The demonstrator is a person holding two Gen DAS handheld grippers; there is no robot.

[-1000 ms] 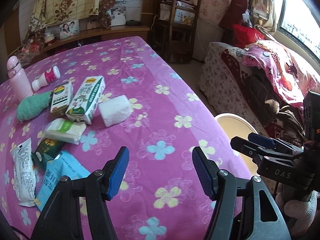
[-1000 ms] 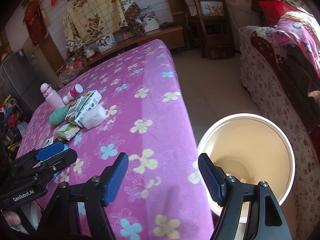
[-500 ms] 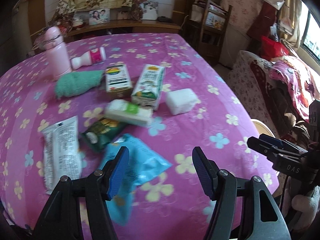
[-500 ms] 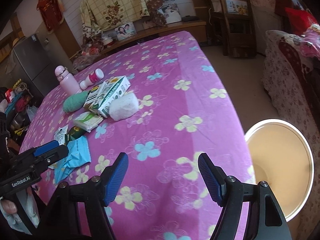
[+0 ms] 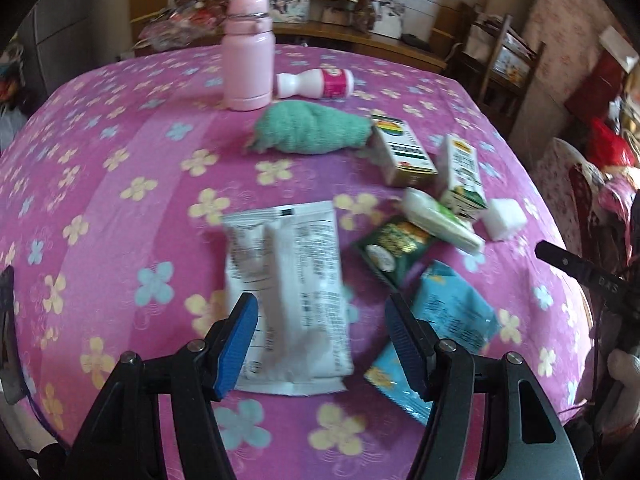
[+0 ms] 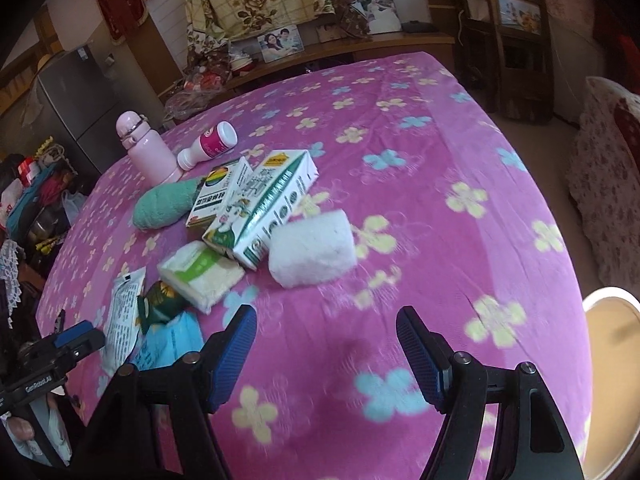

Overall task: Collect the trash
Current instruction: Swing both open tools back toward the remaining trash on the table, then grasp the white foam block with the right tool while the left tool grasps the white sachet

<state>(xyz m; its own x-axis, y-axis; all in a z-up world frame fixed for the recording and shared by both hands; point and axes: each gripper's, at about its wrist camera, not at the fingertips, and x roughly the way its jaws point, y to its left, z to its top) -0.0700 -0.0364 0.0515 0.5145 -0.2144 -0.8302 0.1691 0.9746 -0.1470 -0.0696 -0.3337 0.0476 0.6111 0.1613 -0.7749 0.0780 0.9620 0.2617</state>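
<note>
My left gripper [image 5: 320, 330] is open and empty, just above a white printed wrapper [image 5: 286, 280] that lies flat on the purple flowered tablecloth [image 5: 120, 184]. A blue packet [image 5: 448, 316] and a green packet [image 5: 394, 248] lie to its right. My right gripper [image 6: 326, 344] is open and empty over bare cloth, short of a white sponge block [image 6: 312, 254], a milk carton [image 6: 264, 208] and a tissue pack [image 6: 200, 276]. The white wrapper also shows in the right wrist view [image 6: 122, 316]. The bin [image 6: 612, 344] stands on the floor at the table's right edge.
A pink bottle [image 5: 248, 52] stands at the back, with a small white and pink bottle [image 5: 316, 84] lying beside it and a green cloth [image 5: 308, 130] in front. A small box [image 5: 402, 152] lies by the carton. A sofa [image 6: 608, 168] and wooden chair [image 6: 512, 12] stand right.
My left gripper has swung left from the table's right edge to over the white wrapper. My right gripper has swung left from the bin to the table, facing the trash pile.
</note>
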